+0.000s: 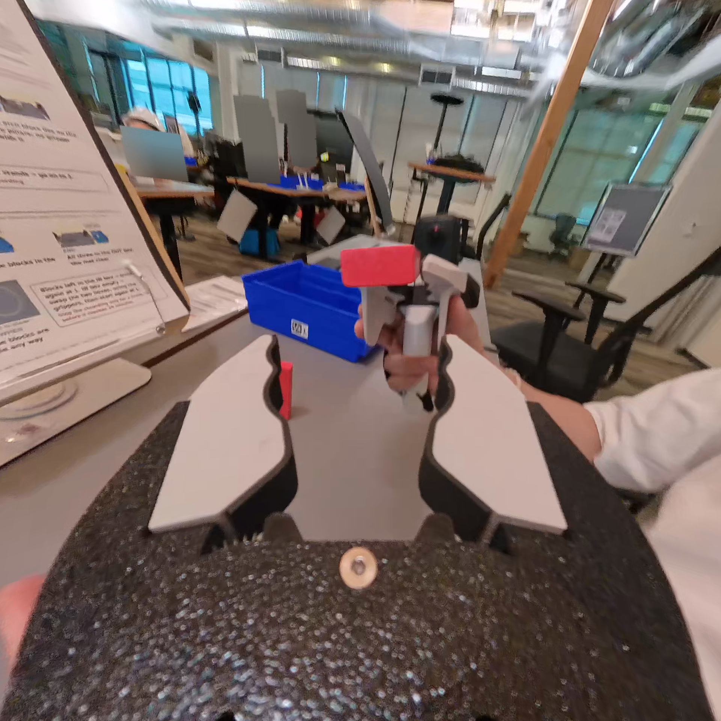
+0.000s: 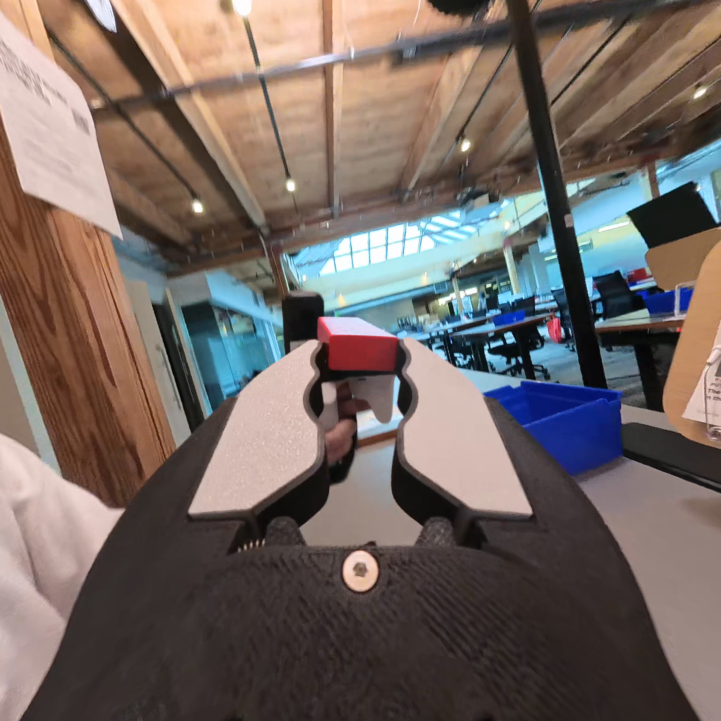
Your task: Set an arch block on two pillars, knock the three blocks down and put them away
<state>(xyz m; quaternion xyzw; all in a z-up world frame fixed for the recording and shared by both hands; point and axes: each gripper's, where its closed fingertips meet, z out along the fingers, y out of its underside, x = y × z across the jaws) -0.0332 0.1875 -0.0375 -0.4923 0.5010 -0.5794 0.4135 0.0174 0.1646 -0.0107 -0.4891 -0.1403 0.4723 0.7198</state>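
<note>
My right gripper (image 2: 361, 351) is shut on a red block (image 2: 359, 345), held across its fingertips and raised above the grey table (image 2: 643, 526). The left wrist view shows that gripper (image 1: 405, 281) and its red block (image 1: 377, 265) in a hand, next to a blue bin (image 1: 300, 300). My left gripper (image 1: 359, 351) is open and empty, low over the table (image 1: 351, 468). A second red block (image 1: 286, 390) stands upright on the table beside its left fingertip, partly hidden by it. One of the left gripper's grey fingers (image 2: 378, 394) shows beyond the right gripper.
An instruction board on a stand (image 1: 58, 234) fills the left side of the table. The blue bin (image 2: 565, 421) sits at the table's far side. A black office chair (image 1: 565, 331) and a wooden post (image 2: 58, 312) stand just off the table. Desks lie beyond. The gap from one gripper's tips to the other's is roughly 7 centimeters.
</note>
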